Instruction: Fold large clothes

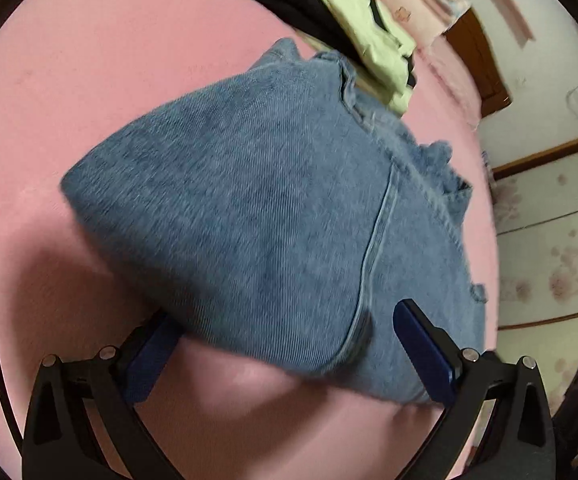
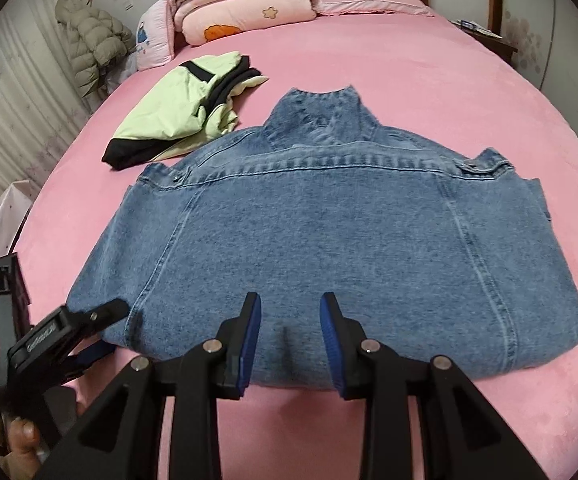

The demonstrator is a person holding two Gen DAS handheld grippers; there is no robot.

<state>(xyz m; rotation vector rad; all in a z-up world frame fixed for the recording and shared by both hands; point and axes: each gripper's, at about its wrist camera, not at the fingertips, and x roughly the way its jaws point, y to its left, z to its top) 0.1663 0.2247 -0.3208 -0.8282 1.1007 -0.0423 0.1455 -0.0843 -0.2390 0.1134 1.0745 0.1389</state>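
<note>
Home bedroom: pink bed (image 2: 409, 92), stacked quilts (image 2: 245, 0).

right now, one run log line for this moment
stage: jacket fold | denim jacket: back up on pink bed | left hand-held gripper: open at hem | right hand-held gripper: open at hem

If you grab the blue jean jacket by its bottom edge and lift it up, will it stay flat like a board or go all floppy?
Probably floppy: the denim jacket already lies folded on the pink bed, so it bends. Its thick seams suggest it droops slowly and feels fairly heavy. The rough weave likely won't slip from the right hand-held gripper.
</note>
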